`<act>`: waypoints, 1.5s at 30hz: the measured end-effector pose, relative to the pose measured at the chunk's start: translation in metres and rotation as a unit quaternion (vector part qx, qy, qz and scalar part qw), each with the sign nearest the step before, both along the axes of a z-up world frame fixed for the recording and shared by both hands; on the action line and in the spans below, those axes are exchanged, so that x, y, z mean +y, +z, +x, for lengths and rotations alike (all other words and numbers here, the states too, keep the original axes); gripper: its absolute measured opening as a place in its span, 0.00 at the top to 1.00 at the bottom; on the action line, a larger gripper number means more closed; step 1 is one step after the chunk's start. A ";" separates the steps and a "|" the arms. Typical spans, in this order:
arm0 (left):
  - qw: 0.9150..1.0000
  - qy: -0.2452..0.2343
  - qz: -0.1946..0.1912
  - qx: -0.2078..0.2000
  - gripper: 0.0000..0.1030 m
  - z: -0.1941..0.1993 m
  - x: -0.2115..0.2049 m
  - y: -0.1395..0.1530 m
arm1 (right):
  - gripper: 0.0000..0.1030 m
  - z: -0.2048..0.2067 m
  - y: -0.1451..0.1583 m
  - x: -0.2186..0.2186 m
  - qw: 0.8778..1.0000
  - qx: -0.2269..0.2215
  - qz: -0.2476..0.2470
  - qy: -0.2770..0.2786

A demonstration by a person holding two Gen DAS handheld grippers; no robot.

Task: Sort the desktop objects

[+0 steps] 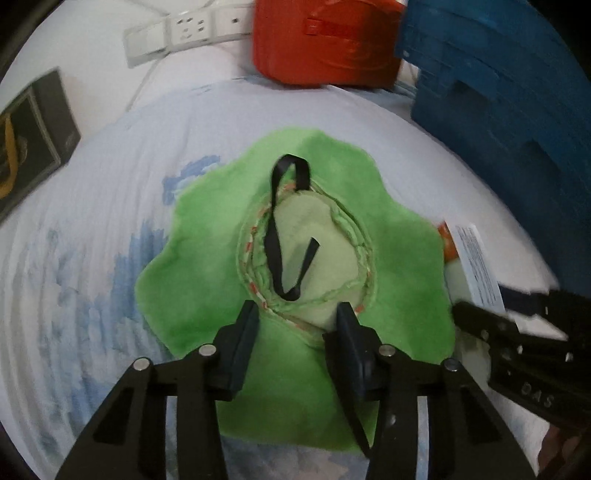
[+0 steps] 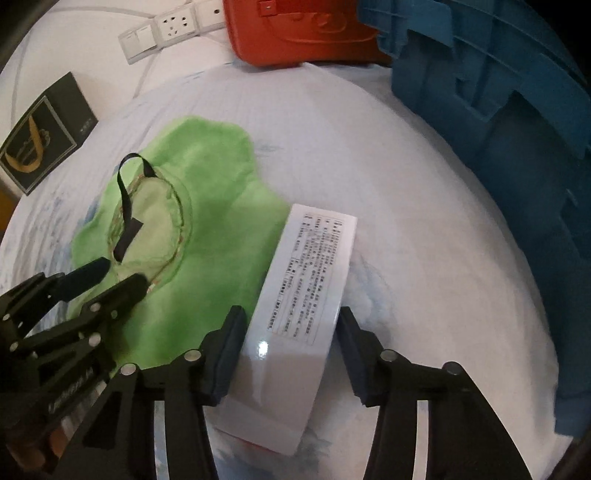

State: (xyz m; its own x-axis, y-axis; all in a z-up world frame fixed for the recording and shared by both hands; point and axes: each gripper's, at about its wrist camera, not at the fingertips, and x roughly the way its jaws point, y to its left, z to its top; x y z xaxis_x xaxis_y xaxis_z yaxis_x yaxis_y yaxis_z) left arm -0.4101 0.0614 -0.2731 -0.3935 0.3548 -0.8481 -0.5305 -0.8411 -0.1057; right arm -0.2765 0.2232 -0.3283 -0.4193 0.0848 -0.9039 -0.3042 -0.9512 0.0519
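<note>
A fuzzy green mat (image 1: pixel 399 258) with a pale centre and a black strap (image 1: pixel 275 236) lies flat on the white and blue cloth. My left gripper (image 1: pixel 297 314) is open just above its near edge; it shows in the right wrist view (image 2: pixel 123 271) too. A long white box (image 2: pixel 306 273) with printed text lies right of the green mat (image 2: pixel 221 206). My right gripper (image 2: pixel 290 321) has its jaws on both sides of the box's near part. In the left wrist view the box (image 1: pixel 476 266) and right gripper (image 1: pixel 476 317) are at the right.
A blue plastic crate (image 2: pixel 517 140) stands at the right. A red case (image 2: pixel 306 33) stands at the back. A white power strip (image 2: pixel 173 26) and a dark box with a gold emblem (image 2: pixel 44 136) lie at the back left.
</note>
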 end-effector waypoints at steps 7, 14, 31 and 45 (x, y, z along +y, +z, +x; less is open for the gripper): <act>1.000 0.003 0.005 0.024 0.88 0.013 0.004 0.009 | 0.60 0.005 0.001 0.000 1.000 0.007 0.022 0.007; 0.997 0.020 0.015 0.067 0.89 0.040 -0.014 0.043 | 0.61 0.028 0.033 -0.018 0.998 0.047 0.032 0.015; 0.993 0.073 0.020 0.094 0.93 0.087 -0.073 0.096 | 0.61 0.063 0.075 -0.049 0.994 0.084 0.028 0.071; 0.995 0.097 -0.016 0.030 0.21 0.103 -0.094 0.078 | 0.61 0.076 0.084 -0.064 0.991 0.082 0.014 0.102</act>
State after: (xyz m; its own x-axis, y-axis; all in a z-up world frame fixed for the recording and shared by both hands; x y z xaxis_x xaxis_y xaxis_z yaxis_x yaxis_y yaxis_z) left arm -0.3072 -0.0325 -0.1952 -0.5016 0.2408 -0.8309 -0.3617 -0.9309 -0.0514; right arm -0.2001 0.1596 -0.2441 -0.5710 0.0063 -0.8209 -0.0941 -0.9939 0.0578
